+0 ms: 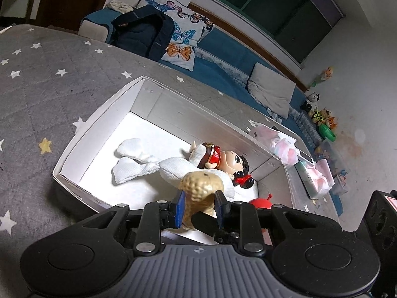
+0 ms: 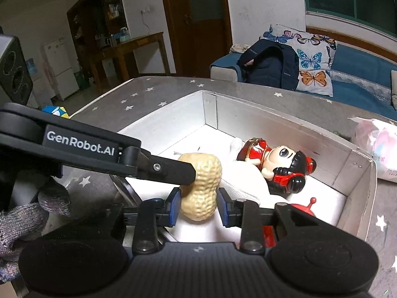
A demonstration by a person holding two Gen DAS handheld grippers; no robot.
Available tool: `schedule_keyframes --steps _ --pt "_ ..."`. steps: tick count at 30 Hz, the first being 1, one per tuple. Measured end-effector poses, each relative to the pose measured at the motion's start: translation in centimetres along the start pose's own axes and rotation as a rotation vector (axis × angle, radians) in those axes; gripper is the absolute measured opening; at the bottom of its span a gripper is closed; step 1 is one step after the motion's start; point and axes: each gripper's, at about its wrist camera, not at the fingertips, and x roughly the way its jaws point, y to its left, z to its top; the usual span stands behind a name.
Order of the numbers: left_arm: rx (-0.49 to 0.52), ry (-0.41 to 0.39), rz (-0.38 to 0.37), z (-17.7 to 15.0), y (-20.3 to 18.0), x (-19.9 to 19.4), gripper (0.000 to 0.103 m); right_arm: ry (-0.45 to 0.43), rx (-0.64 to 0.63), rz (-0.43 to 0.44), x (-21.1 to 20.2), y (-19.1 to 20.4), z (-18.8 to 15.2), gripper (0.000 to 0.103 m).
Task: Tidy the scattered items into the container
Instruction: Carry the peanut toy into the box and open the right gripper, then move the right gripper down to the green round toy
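Inside white box [image 1: 148, 104]: doll [image 1: 223, 164], white cloth [image 1: 134, 166], red toy [image 1: 260, 202]; both grippers [image 1: 199, 207] [image 2: 198, 206] clamped on peanut toy [image 2: 201, 188].

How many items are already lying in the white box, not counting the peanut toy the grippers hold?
3: a white cloth along the middle, a doll on it by the far wall, a red toy near the corner. The grippers may hide more.
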Motion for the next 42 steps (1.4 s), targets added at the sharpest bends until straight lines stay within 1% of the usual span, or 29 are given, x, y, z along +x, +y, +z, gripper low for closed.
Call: schedule_keyframes --steps 8,17,25,29,33,35,36,37,40,42 --pt "-0.023 -0.01 0.009 -0.2 0.8 -0.8 0.028 -0.002 -0.003 0.004 -0.1 0.4 -0.1 0.031" --pt "-0.025 -0.022 0.014 -0.6 0.7 -1.7 0.028 -0.024 -0.013 0.006 -1.0 1.1 -0.2 0.031" --pt "-0.021 -0.066 0.003 -1.8 0.0 -4.2 0.028 -0.085 -0.028 -0.004 -3.9 2.1 -0.9 0.032" --pt "-0.005 -0.09 0.007 -3.0 -0.6 -5.5 0.028 -0.124 -0.024 0.005 -6.0 2.7 -2.1 0.032" --pt "-0.004 -0.101 -0.002 -4.2 -0.9 -6.4 0.028 -0.143 -0.026 0.005 -7.5 3.3 -3.4 0.032" --pt "0.0 -0.104 -0.001 -4.8 -1.1 -6.7 0.029 -0.148 -0.027 0.005 -8.0 3.6 -4.1 0.034" --pt "0.004 -0.103 0.001 -5.1 -1.2 -6.7 0.029 -0.148 -0.026 0.006 -8.2 3.7 -4.4 0.039" --pt "0.007 -0.101 0.005 -5.4 -1.3 -6.8 0.028 -0.147 -0.025 0.006 -8.3 3.8 -4.8 0.042" --pt "0.015 -0.091 0.009 -6.3 -1.5 -6.6 0.029 -0.143 -0.021 0.0 -8.6 4.2 -5.9 0.043" --pt "0.018 -0.082 0.013 -6.9 -1.6 -6.5 0.029 -0.139 -0.009 -0.001 -8.6 4.2 -6.5 0.045"
